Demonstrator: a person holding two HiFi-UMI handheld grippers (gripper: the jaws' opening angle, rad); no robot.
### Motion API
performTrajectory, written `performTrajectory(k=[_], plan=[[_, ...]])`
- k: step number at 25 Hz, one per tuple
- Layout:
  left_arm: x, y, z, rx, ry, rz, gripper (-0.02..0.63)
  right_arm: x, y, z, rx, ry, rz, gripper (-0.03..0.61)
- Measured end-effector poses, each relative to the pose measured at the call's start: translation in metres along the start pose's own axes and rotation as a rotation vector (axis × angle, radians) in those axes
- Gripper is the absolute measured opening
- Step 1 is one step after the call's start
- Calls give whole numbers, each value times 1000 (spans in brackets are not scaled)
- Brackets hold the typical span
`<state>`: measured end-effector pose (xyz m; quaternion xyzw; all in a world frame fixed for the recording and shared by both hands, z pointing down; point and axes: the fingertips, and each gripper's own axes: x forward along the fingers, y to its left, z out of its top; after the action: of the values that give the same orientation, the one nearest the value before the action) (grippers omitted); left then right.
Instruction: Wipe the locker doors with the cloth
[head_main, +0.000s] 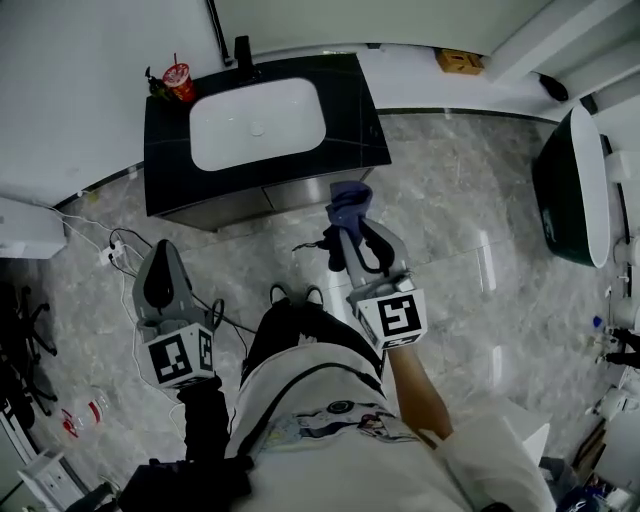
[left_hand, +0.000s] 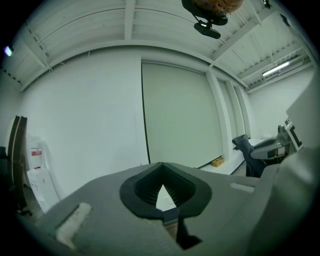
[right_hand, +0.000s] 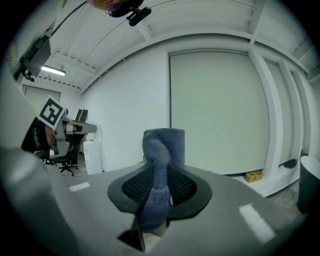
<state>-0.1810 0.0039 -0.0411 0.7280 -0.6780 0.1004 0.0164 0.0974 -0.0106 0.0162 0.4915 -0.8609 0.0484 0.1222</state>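
The right gripper (right_hand: 160, 186) was closed on a blue-grey fleecy cloth (right_hand: 163, 145), which was pinched between the jaws with a folded end standing up beyond the tips. The left gripper (left_hand: 161, 192) had its jaws together at the tips, nothing between them. Both were held in the air above a grey marble floor (head_main: 450, 230), the cloth touching no surface. Ahead stood a pale flat wall panel (right_hand: 215, 110). A black vanity counter (head_main: 350, 100) with a white oblong basin (head_main: 255, 125) stood against the wall before the person, a red cup (head_main: 178, 80) at its rear left corner. A small brown box (head_main: 460, 62) lay at the wall's foot. White cables (head_main: 120, 255) trailed over the floor at left.
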Motion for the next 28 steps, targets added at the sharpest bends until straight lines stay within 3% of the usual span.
performTrajectory(k=[5,11,28], plan=[[-1,-35,-3,8,6,-13,2,-8,-2,9,28,-27,23,84],[0,-58,-3,10,-10,-56,2,-12,-13,20,27,-65,-20,81],[10,-56,9,2,-33,-90,2,9,-2,36,9,-78,-22,72]])
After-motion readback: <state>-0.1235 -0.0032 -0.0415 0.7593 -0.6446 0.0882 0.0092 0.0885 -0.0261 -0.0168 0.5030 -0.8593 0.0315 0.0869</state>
